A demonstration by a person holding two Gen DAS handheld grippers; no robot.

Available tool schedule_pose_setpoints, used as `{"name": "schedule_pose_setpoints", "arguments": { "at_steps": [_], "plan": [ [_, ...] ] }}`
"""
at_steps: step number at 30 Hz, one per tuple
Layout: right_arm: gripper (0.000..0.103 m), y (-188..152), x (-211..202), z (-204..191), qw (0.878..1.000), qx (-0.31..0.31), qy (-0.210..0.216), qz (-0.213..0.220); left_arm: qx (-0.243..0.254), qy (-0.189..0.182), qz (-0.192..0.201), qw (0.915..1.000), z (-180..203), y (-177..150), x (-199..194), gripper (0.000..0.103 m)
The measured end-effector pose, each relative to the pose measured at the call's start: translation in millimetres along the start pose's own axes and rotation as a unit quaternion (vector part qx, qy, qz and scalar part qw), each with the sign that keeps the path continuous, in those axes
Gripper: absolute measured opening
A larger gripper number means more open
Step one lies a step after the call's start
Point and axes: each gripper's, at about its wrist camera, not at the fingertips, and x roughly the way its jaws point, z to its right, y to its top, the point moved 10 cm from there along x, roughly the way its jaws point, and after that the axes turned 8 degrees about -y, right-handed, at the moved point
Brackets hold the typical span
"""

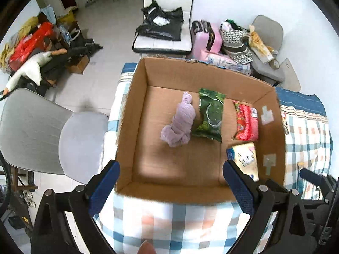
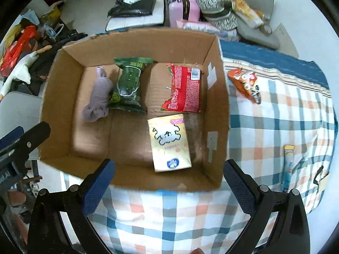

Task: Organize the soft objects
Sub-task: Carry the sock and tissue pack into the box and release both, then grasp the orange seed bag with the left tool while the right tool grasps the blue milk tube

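Note:
An open cardboard box (image 1: 131,110) (image 2: 220,97) stands on a checked cloth. Inside lie a rolled lilac cloth (image 1: 180,124) (image 2: 98,97), a green packet (image 1: 210,114) (image 2: 129,84), a red packet (image 1: 246,121) (image 2: 184,89) and a cream tissue pack (image 1: 246,158) (image 2: 169,142). My left gripper (image 1: 171,186) is open and empty above the box's near edge. My right gripper (image 2: 169,186) is open and empty, also at the near edge. An orange snack packet (image 2: 244,82) and a yellow-blue stick sachet (image 2: 287,167) lie on the cloth right of the box.
The checked cloth (image 2: 275,127) covers the table. A grey chair (image 1: 48,131) stands left of it. A white chair with a black bag (image 1: 163,23), a pink suitcase (image 1: 203,38) and a second grey chair with clutter (image 1: 264,48) stand beyond. The left gripper shows in the right view (image 2: 23,144).

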Motion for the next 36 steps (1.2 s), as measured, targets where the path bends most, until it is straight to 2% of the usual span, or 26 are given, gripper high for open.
{"name": "schedule_pose_setpoints", "arguments": {
  "at_steps": [7, 12, 15, 20, 24, 27, 30, 33, 36],
  "plan": [
    [0.103, -29.5, -48.5, 9.6, 0.999, 0.000, 0.022, 0.039, 0.002, 0.003, 0.029, 0.9996, 16.5, -26.7, -47.3, 0.099],
    [0.103, -44.4, -73.4, 23.5, 0.997, 0.007, 0.051, 0.056, -0.003, -0.001, 0.046, 0.9989, 42.3, -40.0, -71.6, 0.100],
    [0.103, -52.7, -84.1, 46.2, 0.996, 0.020, 0.063, 0.063, 0.001, -0.005, 0.051, 0.9987, 64.1, -44.4, -78.5, 0.099],
    [0.103, -67.3, -82.3, 113.7, 0.994, 0.057, 0.066, 0.058, 0.033, -0.015, 0.047, 0.9982, 131.5, -46.9, -72.0, 0.099],
    [0.103, -80.0, -55.9, 194.4, 0.993, 0.104, 0.039, 0.035, 0.056, -0.028, 0.021, 0.9978, 191.0, -49.5, -44.2, 0.100],
    [0.103, -90.5, -16.4, 260.9, 0.989, 0.145, 0.011, 0.001, 0.078, -0.033, -0.004, 0.9964, 242.6, -47.4, -11.5, 0.100],
    [0.103, -100.5, 27.3, 311.2, 0.984, 0.174, -0.007, -0.035, 0.093, -0.028, -0.029, 0.9948, 282.9, -43.3, 24.4, 0.100],
    [0.103, -109.3, 71.5, 341.1, 0.979, 0.188, -0.014, -0.072, 0.092, -0.027, -0.067, 0.9931, 311.2, -39.3, 64.0, 0.100],
    [0.103, -117.6, 115.6, 357.0, 0.974, 0.198, -0.003, -0.113, 0.080, -0.020, -0.099, 0.9917, 324.9, -33.3, 98.2, 0.100]
  ]
}}
